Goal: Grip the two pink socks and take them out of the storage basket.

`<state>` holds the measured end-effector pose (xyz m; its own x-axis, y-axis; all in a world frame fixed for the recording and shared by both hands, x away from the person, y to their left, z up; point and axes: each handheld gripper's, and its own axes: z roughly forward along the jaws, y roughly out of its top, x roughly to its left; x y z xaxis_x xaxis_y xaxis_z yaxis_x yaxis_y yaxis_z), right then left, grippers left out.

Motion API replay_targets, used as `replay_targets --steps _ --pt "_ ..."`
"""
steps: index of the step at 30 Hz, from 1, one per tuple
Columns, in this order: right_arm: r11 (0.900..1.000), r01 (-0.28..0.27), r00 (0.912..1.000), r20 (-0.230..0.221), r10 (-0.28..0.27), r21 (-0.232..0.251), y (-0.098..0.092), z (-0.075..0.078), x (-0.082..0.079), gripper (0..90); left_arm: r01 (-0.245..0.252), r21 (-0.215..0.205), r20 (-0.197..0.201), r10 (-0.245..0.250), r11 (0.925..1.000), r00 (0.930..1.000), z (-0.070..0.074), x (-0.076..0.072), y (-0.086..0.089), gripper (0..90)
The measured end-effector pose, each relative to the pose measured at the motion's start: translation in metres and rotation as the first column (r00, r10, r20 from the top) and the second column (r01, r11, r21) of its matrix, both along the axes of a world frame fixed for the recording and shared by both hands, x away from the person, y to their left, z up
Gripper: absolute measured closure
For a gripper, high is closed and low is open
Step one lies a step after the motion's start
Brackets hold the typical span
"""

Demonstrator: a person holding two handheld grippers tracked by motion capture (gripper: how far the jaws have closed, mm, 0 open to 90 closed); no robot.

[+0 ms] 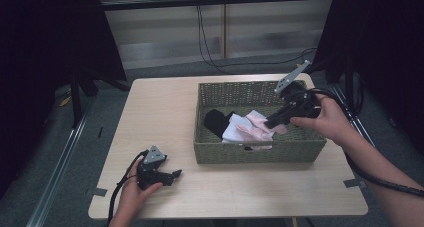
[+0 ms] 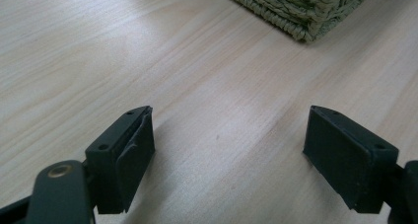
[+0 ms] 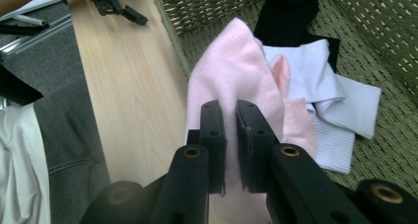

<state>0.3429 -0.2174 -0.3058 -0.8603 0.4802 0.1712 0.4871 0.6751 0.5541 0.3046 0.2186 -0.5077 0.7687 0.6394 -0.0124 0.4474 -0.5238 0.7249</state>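
Note:
A green woven basket (image 1: 260, 152) stands on the right half of the wooden table (image 1: 160, 112). In it lie a black sock (image 1: 216, 121), a white sock (image 1: 235, 129) and a pink sock (image 1: 260, 132). My right gripper (image 1: 270, 123) hangs over the basket, shut on the pink sock (image 3: 231, 76), which drapes from its jaws above the basket's near wall. In the right gripper view the white sock (image 3: 325, 81) and black sock (image 3: 291, 14) lie behind it. My left gripper (image 1: 176, 174) rests on the table near the front left, open with nothing between its fingers (image 2: 123, 155).
The basket's corner (image 2: 305, 12) shows ahead of the left gripper across bare tabletop. Black stands and cables surround the table, and a grey floor lies beyond its edges. The person's lap sits below the table's edge in the right gripper view.

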Motion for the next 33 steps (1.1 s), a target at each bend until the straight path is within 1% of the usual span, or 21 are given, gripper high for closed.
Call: replay_targets --steps 6,7,8,9,11,13,14,16,17,19,20,21,22,23,26,27,28,29,31,32,33 --pt "0.999 -0.04 0.999 0.019 0.04 0.012 0.005 0.002 -0.013 81.9 0.0 0.001 0.0 0.0 1.0 1.0 0.0 0.0 0.0 18.9" --pt "0.998 -0.056 0.9982 0.024 0.056 0.015 0.008 0.001 -0.016 81.9 0.0 0.001 0.0 0.0 1.0 1.0 0.0 0.0 0.0 18.9" --pt "0.998 -0.056 0.9982 0.024 0.056 0.015 0.008 0.001 -0.016 81.9 0.0 0.001 0.0 0.0 1.0 1.0 0.0 0.0 0.0 18.9" --pt "0.997 -0.075 0.997 0.02 0.075 0.019 0.011 0.0 -0.02 81.9 0.0 0.001 0.0 0.0 1.0 1.0 0.0 0.0 0.0 18.9" --pt "0.997 -0.08 0.9966 0.021 0.079 0.02 0.012 0.0 -0.022 81.9 0.001 0.001 0.0 -0.001 1.0 1.0 0.0 0.0 0.0 18.9" --pt "0.994 -0.106 0.9942 0.02 0.106 0.025 0.017 -0.002 -0.028 81.8 0.001 0.001 0.0 -0.001 1.0 1.0 0.0 0.0 0.0 18.9" --pt "0.992 -0.119 0.9925 0.029 0.118 0.029 0.019 -0.003 -0.03 81.8 0.001 0.001 0.0 -0.001 1.0 1.0 0.0 0.0 0.0 18.9" --pt "0.992 -0.124 0.992 0.023 0.124 0.03 0.02 -0.004 -0.032 81.7 0.0 0.001 0.0 0.0 1.0 1.0 0.0 0.0 0.0 18.9" --pt "0.99 -0.138 0.9903 0.016 0.138 0.032 0.025 -0.008 -0.035 81.7 0.001 0.001 0.0 -0.001 1.0 1.0 0.0 0.0 0.0 18.9" --pt "0.99 -0.139 0.9902 0.008 0.139 0.024 0.026 -0.01 -0.037 81.7 0.001 0.001 0.0 -0.001 1.0 1.0 0.0 0.0 0.0 18.9" --pt "0.987 -0.162 0.9868 0.005 0.162 0.024 0.03 -0.015 -0.039 81.5 0.001 0.001 0.0 -0.001 1.0 1.0 0.0 0.0 0.0 18.9" --pt "0.986 -0.162 0.9867 -0.008 0.162 0.024 0.032 -0.019 -0.041 81.5 0.001 0.001 0.0 -0.001 1.0 1.0 0.0 0.0 0.0 18.9" --pt "0.986 -0.162 0.9867 -0.008 0.162 0.024 0.032 -0.019 -0.041 81.5 0.001 0.001 0.0 -0.001 1.0 1.0 0.0 0.0 0.0 18.9" --pt "0.983 -0.183 0.9829 -0.019 0.183 0.019 0.036 -0.027 -0.044 81.5 0.001 0.001 0.0 -0.001 1.0 1.0 0.0 0.0 0.0 18.9" --pt "0.981 -0.191 0.981 -0.03 0.192 0.013 0.041 -0.037 -0.046 81.3 0.001 0.001 0.0 -0.001 1.0 1.0 0.0 0.0 0.0 18.9" --pt "0.981 -0.191 0.981 -0.03 0.192 0.013 0.041 -0.037 -0.046 81.3 0.001 0.001 0.0 -0.001 1.0 1.0 0.0 0.0 0.0 18.9" --pt "0.981 -0.195 0.9802 -0.034 0.195 0.01 0.043 -0.044 -0.046 80.9 0.0 0.001 0.0 0.0 1.0 1.0 0.0 0.0 0.0 18.9" --pt "0.981 -0.195 0.9802 -0.035 0.195 0.004 0.044 -0.048 -0.046 80.9 0.001 0.001 0.0 -0.001 1.0 1.0 0.0 0.0 0.0 18.9" --pt "0.981 -0.196 0.98 -0.035 0.196 0.001 0.045 -0.052 -0.046 80.9 0.0 0.0 0.0 0.0 1.0 1.0 0.0 0.0 0.0 18.9" --pt "0.98 -0.199 0.9786 -0.051 0.2 0.008 0.047 -0.06 -0.045 80.9 0.001 0.0 0.0 -0.001 1.0 1.0 0.0 0.0 0.0 18.9" --pt "0.98 -0.197 0.9786 -0.059 0.197 0.005 0.048 -0.064 -0.045 80.9 0.0 0.001 0.0 0.0 1.0 1.0 0.0 0.0 0.0 18.9"
